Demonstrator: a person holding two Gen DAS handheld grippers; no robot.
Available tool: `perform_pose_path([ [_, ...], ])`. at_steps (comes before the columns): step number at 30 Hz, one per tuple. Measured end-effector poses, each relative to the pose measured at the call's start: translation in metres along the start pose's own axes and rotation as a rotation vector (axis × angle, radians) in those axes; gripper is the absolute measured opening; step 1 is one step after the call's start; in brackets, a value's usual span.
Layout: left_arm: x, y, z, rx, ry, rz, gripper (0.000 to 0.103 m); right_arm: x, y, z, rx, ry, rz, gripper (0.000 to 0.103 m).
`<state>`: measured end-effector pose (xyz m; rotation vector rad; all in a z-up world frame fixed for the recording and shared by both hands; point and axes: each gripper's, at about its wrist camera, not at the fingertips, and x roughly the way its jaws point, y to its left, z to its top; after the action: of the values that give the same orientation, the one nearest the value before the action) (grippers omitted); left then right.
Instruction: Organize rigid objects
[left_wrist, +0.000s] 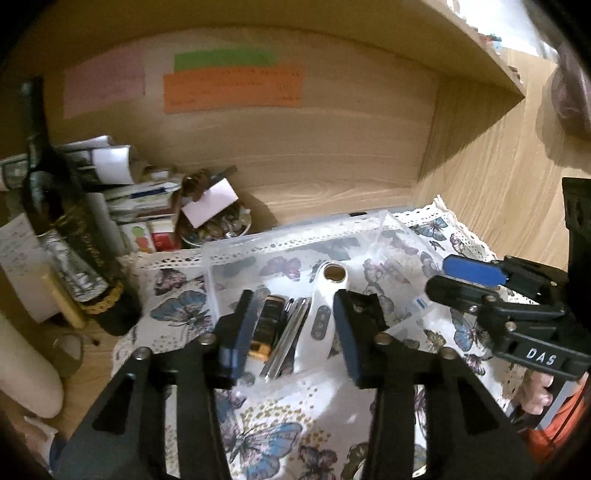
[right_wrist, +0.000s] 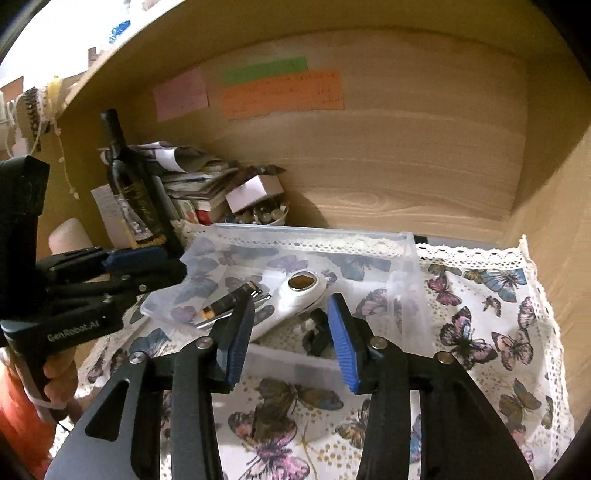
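Left wrist view: left gripper (left_wrist: 291, 332) hangs over the clear plastic box (left_wrist: 397, 229) on the butterfly cloth (left_wrist: 258, 424), jaws spread wide, nothing between the pads. Inside the box, lying flat side by side: a white handheld device (left_wrist: 319, 317) with a round window at its far end, a pair of metal tweezers (left_wrist: 288, 332) (identity uncertain, slim and shiny), and a dark tube with an orange end (left_wrist: 264, 328).

Right wrist view: right gripper (right_wrist: 291, 336) also released and empty, near the box's front wall (right_wrist: 291, 363). A dark object (right_wrist: 314, 338) sits just behind that wall; blurred, cannot identify it.

Background: wine bottle (right_wrist: 127, 181), stack of papers (right_wrist: 192, 173), small bowl of bits (right_wrist: 262, 216), sticky notes (right_wrist: 280, 92) on the shelf back.

Judgement: items appear collected in the box; both hands free, so either collection is nearly done or the box itself is next. No loose item visible on the cloth. Next move likely calls for grasping a box wall squarely, thin slippery rim, or searching out remaining objects.
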<state>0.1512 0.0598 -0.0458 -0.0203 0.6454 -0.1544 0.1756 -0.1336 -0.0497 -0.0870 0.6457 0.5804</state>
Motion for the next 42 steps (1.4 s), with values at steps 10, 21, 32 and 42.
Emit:
perform_pose_path([
  [10,-0.008,0.001,-0.044,0.016,0.063,0.025,0.072,-0.005,0.007,-0.033,-0.013,0.064,0.008,0.042],
  [21,-0.004,-0.003,-0.090,0.020,0.176,0.002,0.076,0.047,0.016,-0.074,-0.041,0.277,0.023,0.042],
  [32,-0.001,-0.036,-0.119,0.078,0.231,-0.073,0.076,0.045,0.017,-0.079,-0.040,0.264,-0.003,0.029],
  [42,0.001,-0.056,-0.135,0.109,0.228,-0.075,0.031,0.001,0.002,-0.078,0.014,0.172,-0.024,0.028],
])
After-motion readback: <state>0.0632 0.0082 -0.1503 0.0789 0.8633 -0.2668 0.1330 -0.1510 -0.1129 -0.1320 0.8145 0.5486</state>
